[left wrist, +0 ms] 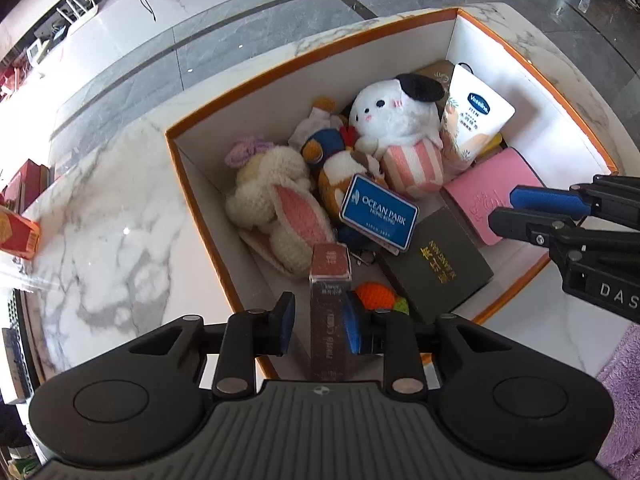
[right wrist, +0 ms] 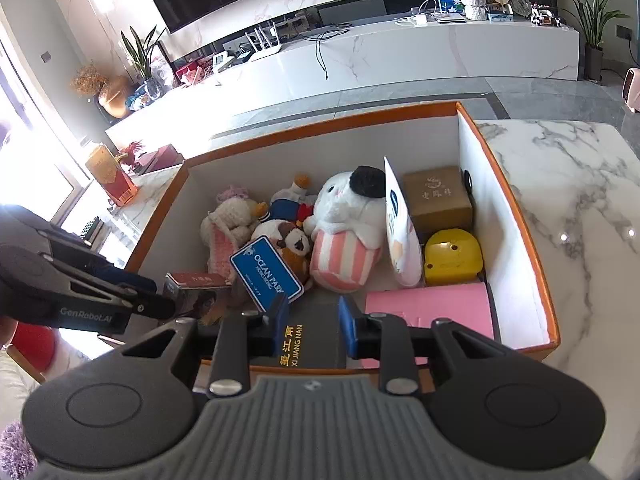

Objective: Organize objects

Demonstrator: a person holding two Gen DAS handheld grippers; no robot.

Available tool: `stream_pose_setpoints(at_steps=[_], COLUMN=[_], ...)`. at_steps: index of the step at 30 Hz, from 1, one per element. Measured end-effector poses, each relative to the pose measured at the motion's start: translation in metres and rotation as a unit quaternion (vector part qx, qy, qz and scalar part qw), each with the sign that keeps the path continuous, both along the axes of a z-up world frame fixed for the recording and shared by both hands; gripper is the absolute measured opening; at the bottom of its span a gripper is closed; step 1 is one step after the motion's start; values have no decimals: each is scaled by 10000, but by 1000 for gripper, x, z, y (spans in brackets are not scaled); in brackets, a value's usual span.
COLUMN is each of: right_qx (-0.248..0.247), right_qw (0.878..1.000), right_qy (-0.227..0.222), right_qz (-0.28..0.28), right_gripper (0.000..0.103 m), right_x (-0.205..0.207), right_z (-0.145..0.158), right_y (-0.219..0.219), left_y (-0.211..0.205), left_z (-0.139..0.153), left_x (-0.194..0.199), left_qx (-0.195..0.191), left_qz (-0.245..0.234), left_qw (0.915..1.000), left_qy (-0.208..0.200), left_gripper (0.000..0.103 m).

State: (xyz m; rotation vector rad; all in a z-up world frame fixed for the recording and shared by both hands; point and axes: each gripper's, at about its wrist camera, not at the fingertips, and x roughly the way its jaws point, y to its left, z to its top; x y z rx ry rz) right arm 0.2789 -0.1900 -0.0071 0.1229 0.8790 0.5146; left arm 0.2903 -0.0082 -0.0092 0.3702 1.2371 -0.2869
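In the box (right wrist: pixel 516 216), plush toys (right wrist: pixel 344 216) lie left of the pouch (right wrist: pixel 400 232), small boxes (right wrist: pixel 436 200) right.

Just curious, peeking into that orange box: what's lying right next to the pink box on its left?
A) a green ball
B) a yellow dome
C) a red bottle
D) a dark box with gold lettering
D: the dark box with gold lettering lies flat beside the pink box at the near wall of the orange box.
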Motion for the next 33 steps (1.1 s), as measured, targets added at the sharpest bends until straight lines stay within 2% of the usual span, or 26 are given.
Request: stream_pose_setpoints(at_steps=[1, 3, 6, 8, 9, 11, 12, 16, 20, 28, 33], right_qx=[36, 65, 69, 59, 55, 64, 74, 81, 52, 88, 89], right_qw=[10000, 10000, 10000, 10000, 10000, 10000, 9999, 9999, 9999, 9999, 9999], right_qy=[10, 12, -14, -42, -53, -64, -68, -85, -101, -67, -89], right_qz=[-5, -15, -21, -25, -27, -28, -25, -40, -70, -107, -111], right_gripper=[30, 30, 30, 30, 30, 30, 30, 30, 30, 30, 30], right_x=[0, 0, -1, -2, -2, -2, -2, -3, -3, -4, -4], right_z=[1, 1, 1, 2, 1, 2, 1, 2, 1, 1, 1], right_y=[-2, -3, -4, -5, -5, -6, -6, -8, -10, -12, -12], left_y=[-3, -13, -25, -29, -30, -32, -31, -28, -15, -2, 1], left_z=[1, -2, -17, -28, -33, -41, -44, -42, -26, -18, -18], left_x=[3, 10, 24, 35, 40, 47, 49, 47, 36, 18, 22], left_qx=[-8, 118, 473, 586, 620, 661, 634, 590, 388, 413, 152], left_qz=[-54, -261, -480, -465, -451, -411, -405, -331, -40, 313, 760], left_qw=[10000, 9996, 9976, 9965, 9959, 9950, 9945, 9952, 9973, 9969, 9925], left_qy=[-14, -44, 151, 366, 477, 619, 727, 710, 622, 598, 944], left_gripper=[47, 52, 54, 54, 52, 39, 28, 27, 27, 27, 27])
